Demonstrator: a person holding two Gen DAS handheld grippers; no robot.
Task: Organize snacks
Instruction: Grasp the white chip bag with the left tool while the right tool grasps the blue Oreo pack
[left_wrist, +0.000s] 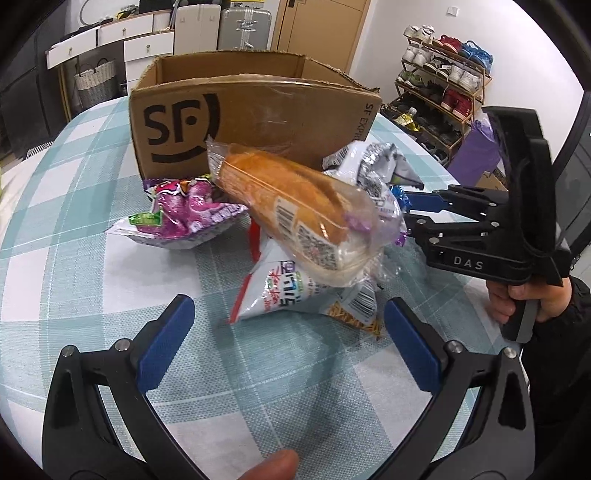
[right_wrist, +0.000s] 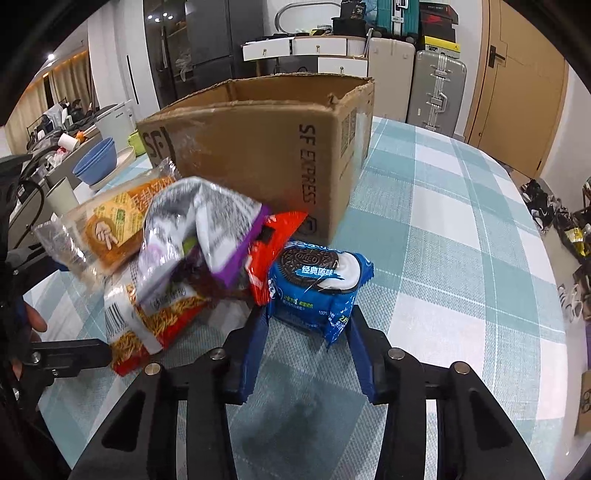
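The right gripper (right_wrist: 306, 325) is closing its jaws on a blue cookie pack (right_wrist: 319, 280), which is sitting on the checked desk (right_wrist: 461, 258) at the right end of the snack pile, at about five o'clock from the cardboard box (right_wrist: 266, 147). The left gripper (left_wrist: 288, 341) is hovering over the desk with its jaws spread wide and nothing between them. Ahead of it, at twelve o'clock, a wrapped bread loaf (left_wrist: 284, 195) is lying tilted across a white snack bag (left_wrist: 288, 291), with a purple bag (left_wrist: 184, 210) at ten o'clock, all just before the box (left_wrist: 255, 114).
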